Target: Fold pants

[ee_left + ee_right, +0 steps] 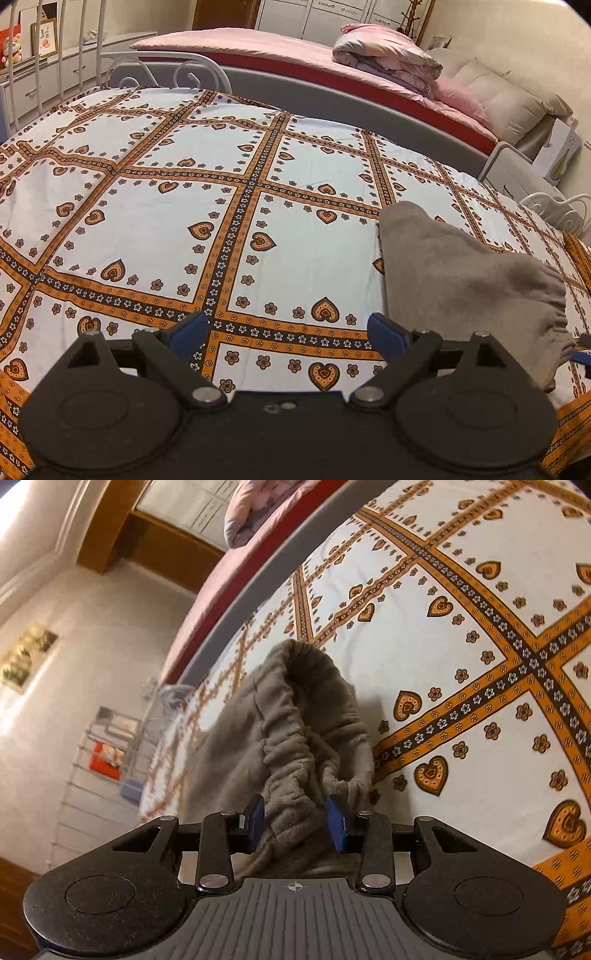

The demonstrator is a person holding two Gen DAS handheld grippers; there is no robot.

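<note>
Right gripper [295, 823]: jaws closed on the gathered elastic waistband [295, 753] of the grey fleece pants [465, 288], lifting that end off the patterned bedsheet [221, 206], probably for spreading flat. Left gripper [286, 334]: jaws wide apart, empty, above the sheet beside the pants, likely ready to pinch a second point.

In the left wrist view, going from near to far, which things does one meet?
Left hand-held gripper → patterned bedspread → white metal bed frame → pink bed → white wardrobe.
</note>
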